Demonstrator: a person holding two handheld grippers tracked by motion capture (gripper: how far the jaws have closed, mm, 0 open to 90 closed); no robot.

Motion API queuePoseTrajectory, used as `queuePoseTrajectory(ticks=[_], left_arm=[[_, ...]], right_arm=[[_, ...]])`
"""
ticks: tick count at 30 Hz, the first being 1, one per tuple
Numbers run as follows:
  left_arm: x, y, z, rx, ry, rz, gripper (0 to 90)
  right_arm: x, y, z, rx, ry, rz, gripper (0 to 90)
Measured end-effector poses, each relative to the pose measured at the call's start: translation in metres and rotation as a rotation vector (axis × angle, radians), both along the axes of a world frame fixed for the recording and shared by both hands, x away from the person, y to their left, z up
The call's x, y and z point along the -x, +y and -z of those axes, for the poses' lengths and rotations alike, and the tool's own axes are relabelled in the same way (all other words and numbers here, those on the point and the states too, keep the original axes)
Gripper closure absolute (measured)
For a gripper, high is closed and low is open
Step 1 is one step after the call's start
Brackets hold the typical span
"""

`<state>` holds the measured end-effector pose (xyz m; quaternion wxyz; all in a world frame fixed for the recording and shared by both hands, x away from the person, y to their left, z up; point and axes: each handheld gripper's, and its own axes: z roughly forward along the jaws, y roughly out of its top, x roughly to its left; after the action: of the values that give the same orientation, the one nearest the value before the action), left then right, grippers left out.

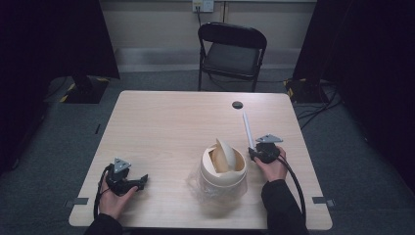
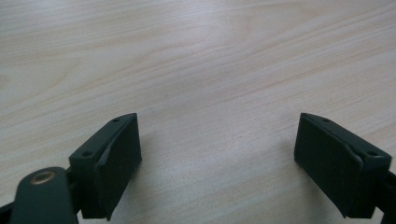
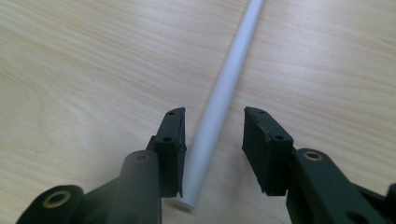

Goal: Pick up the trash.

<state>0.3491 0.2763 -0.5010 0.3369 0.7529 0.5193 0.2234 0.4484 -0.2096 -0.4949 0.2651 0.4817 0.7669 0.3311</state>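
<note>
Evidently the rod [image 3: 219, 100], judged light, stiff and slippery, lay between the right gripper [image 3: 214, 149]'s open jaws at its near end; the left gripper [image 2: 217, 158] was open, empty.

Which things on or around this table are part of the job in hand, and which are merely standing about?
In the job, as far as the pictures suggest:
- white rod, lying between the open right tongs
- cream bin with swing lid, close beside it
- left tongs, open over bare table

Standing about:
- black folding chair
- wall socket
- floor cables
</note>
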Motion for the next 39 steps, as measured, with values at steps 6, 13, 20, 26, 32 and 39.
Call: queuePoseTrajectory(ticks=[6, 13, 20, 26, 32, 39], left_arm=[[0.0, 0.0, 0.0, 0.0, 0.0, 0.0, 14.2], [0.0, 0.0, 0.0, 0.0, 0.0, 0.0, 14.2], [0.0, 0.001, 0.0, -0.001, -0.005, -0.002, 16.1], [0.001, 0.004, -0.001, 0.003, -0.014, 0.003, 23.7], [0.003, 0.005, -0.002, -0.008, -0.052, 0.03, 35.9], [0.009, 0.005, -0.016, 0.044, -0.137, 0.035, 38.5]], right_arm=[[0.0, -0.002, 0.001, -0.016, 0.017, 0.019, 69.6], [0.002, -0.007, -0.001, -0.041, 0.05, 0.052, 79.9], [0.005, -0.014, -0.013, -0.057, 0.01, 0.055, 80.0], [0.012, -0.027, -0.032, -0.151, -0.068, 0.061, 80.0], [0.023, -0.04, -0.059, -0.255, -0.2, 0.035, 79.9], [0.036, -0.044, -0.088, -0.344, -0.339, -0.042, 80.0]])
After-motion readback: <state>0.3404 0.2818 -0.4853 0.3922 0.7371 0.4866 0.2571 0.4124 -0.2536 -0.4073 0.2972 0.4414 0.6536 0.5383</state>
